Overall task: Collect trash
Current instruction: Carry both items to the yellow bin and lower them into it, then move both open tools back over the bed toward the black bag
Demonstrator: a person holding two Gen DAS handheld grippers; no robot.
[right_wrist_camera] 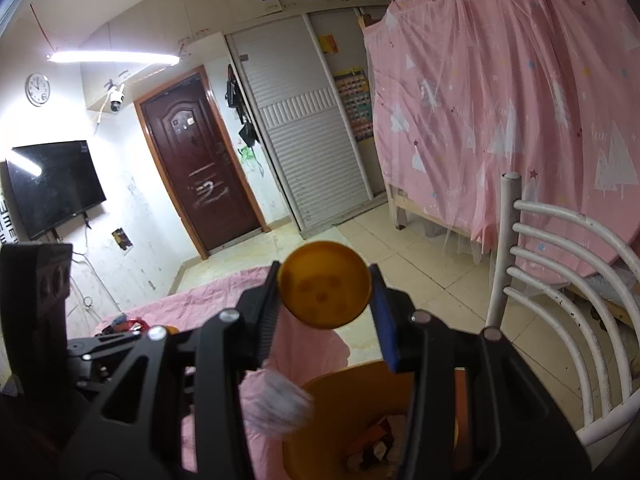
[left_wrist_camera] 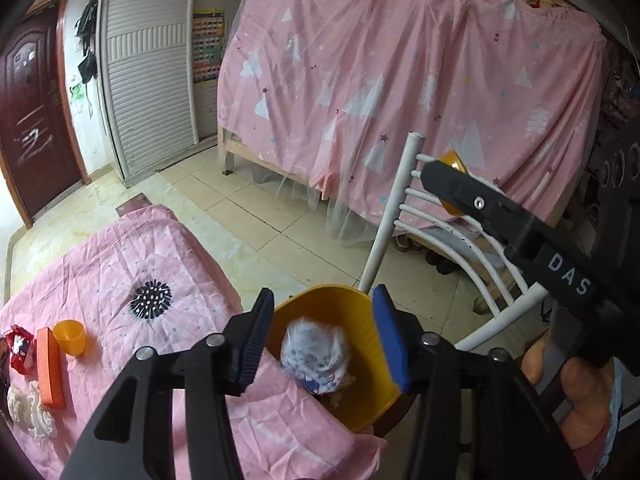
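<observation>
Trash-dropping is underway: the left hand-held gripper [left_wrist_camera: 320,334] is hanging wide open over the yellow bin [left_wrist_camera: 360,320] where a crumpled wad [left_wrist_camera: 316,354] is falling, while the right hand-held gripper [right_wrist_camera: 325,285] is clamping an orange cup [right_wrist_camera: 325,285] above the bin, needing release next.

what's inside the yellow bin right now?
In the yellow bin lies a crumpled white-and-blue wrapper, with brownish scraps beside it. The right wrist view shows dark and red scraps deeper down. The wrapper and the gripper frames cover the bottom.
</observation>
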